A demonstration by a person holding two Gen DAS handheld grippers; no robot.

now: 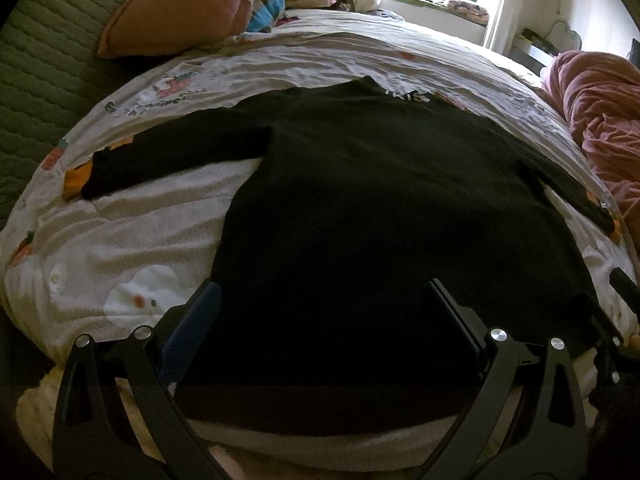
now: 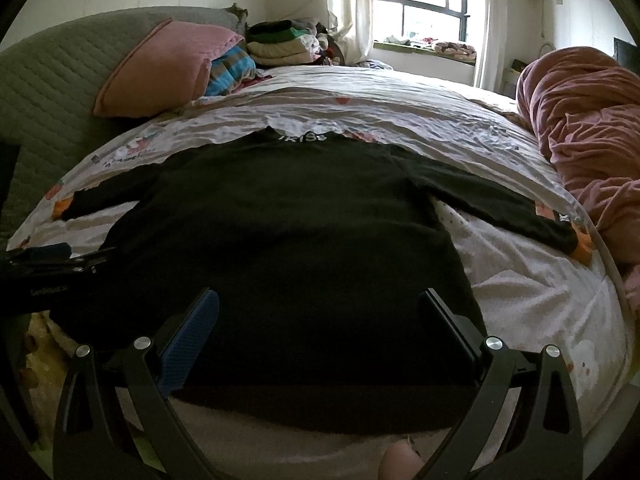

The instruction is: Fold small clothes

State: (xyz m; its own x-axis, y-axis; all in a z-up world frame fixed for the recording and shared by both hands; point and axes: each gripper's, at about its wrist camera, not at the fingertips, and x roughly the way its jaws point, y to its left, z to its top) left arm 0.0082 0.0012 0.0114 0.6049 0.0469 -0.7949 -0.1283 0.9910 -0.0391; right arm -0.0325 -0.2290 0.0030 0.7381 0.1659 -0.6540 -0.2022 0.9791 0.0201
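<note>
A small black long-sleeved sweater (image 1: 360, 184) lies flat on the bed, collar with white lettering (image 1: 406, 97) at the far end, both sleeves spread out sideways. Its hem runs close under both cameras. My left gripper (image 1: 324, 296) hovers open over the hem's left part, nothing between its fingers. In the right wrist view the same sweater (image 2: 288, 216) fills the middle. My right gripper (image 2: 320, 304) stands open above the hem's right part. The left gripper's side (image 2: 52, 260) shows at that view's left edge. The right sleeve cuff (image 2: 568, 236) has an orange edge.
The bed has a white sheet (image 1: 140, 232) with cartoon prints. A pink pillow (image 2: 160, 68) and stacked folded clothes (image 2: 280, 42) sit at the far left. A bunched pink blanket (image 2: 584, 128) lies at the right. A green quilted headboard (image 1: 44, 64) is on the left.
</note>
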